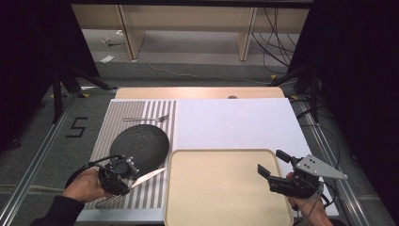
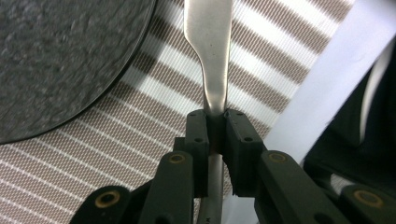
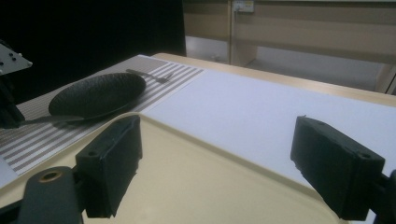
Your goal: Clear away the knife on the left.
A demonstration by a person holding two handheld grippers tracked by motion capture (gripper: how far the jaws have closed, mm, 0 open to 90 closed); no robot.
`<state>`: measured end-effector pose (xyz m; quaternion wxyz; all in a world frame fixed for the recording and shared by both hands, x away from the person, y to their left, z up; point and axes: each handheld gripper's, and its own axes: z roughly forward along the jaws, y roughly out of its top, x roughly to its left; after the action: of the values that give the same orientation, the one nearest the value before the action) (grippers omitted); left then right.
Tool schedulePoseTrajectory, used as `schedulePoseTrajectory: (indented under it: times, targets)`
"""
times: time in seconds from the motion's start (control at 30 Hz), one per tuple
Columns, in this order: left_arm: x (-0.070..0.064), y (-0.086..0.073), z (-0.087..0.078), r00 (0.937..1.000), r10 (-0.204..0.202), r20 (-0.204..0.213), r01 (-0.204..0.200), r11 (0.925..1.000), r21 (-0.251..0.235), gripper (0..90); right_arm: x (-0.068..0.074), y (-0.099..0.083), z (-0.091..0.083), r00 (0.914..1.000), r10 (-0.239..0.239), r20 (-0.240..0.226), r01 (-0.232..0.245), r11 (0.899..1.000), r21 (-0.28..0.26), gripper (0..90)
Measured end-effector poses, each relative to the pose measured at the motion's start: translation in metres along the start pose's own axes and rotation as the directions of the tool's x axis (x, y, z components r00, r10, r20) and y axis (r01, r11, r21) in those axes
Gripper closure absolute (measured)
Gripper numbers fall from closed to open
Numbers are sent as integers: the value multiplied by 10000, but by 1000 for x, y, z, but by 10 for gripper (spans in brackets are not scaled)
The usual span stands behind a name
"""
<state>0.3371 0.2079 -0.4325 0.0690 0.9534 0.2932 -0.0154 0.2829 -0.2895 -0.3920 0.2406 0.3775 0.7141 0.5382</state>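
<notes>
Left gripper pinches a knife over the striped placemat beside a dark plate; right gripper, jaws spread, hovers over the tray.

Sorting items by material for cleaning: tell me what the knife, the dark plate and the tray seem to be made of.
Knife: likely stainless steel; smooth, silvery, with a soft sheen.
Dark plate: perhaps slate or matte stoneware; charcoal, with a rough, grainy surface and no gloss.
Tray: probably plastic, though unclear; plain beige, smooth, matte, with a rounded, moulded rim.
</notes>
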Motion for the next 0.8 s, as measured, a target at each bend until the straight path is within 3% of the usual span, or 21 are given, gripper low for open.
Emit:
schedulePoseTrajectory:
  times: [0.27, 0.4, 0.47, 0.6, 0.8]
  targets:
    - [-12, 14, -10, 9991, -408, 112, 415, 9966, -718, 800, 0, 0, 0, 10000, 7, -17, -7, 10000, -31, 175]
    - [-17, 25, -19, 9965, -651, 517, 727, 9840, -1625, 800, 0, 0, 0, 10000, 23, -4, -23, 10000, -21, 175]
    - [-19, 27, -20, 9953, -691, 673, 800, 9812, -1758, 800, 0, 0, 0, 10000, 15, -18, -15, 10000, -22, 175]
    - [-24, 34, -23, 9948, -532, 865, 689, 9792, -1908, 800, 0, 0, 0, 10000, 3, -23, -3, 10000, -5, 176]
    - [-29, 45, -23, 9899, -340, 1378, 667, 9685, -2400, 800, 0, 0, 0, 10000, 15, -7, -15, 10000, -24, 176]
